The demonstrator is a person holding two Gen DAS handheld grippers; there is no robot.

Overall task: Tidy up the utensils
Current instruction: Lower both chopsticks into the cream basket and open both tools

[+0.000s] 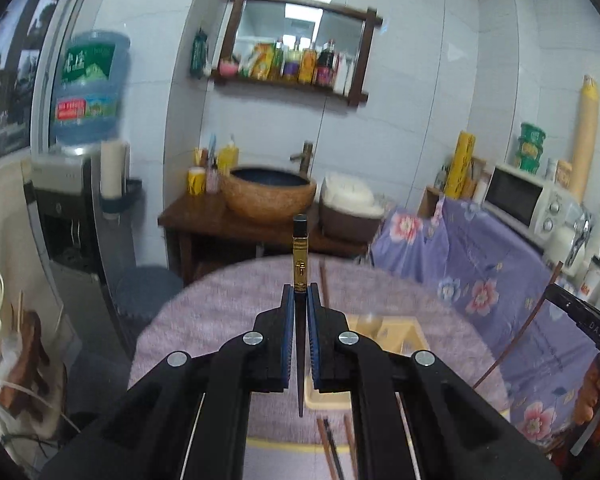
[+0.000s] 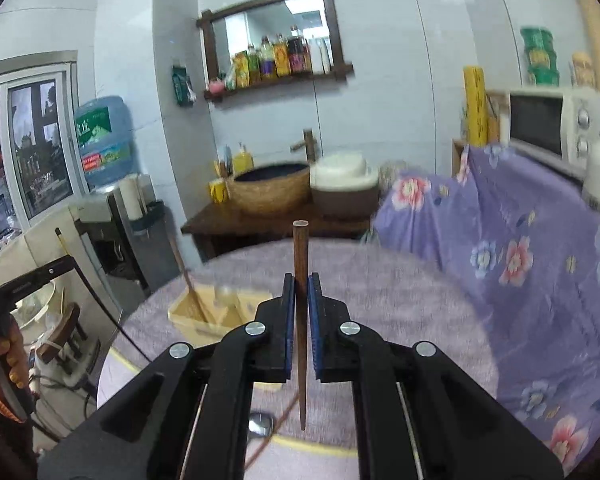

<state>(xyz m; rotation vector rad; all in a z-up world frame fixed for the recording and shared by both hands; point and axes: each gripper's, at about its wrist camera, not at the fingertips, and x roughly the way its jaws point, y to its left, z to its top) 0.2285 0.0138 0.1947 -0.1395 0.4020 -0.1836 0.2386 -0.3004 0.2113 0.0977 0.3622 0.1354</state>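
While each tongs, left and right, gripped one chopstick, carrying was underway; next likely needed lowering into the tray.

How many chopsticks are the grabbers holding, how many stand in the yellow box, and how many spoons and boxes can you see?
Chopsticks held: 2, a dark gold-banded chopstick and a brown chopstick
Chopstick standing in box: 1
Spoon: 1
Yellow box: 1
Total: 5
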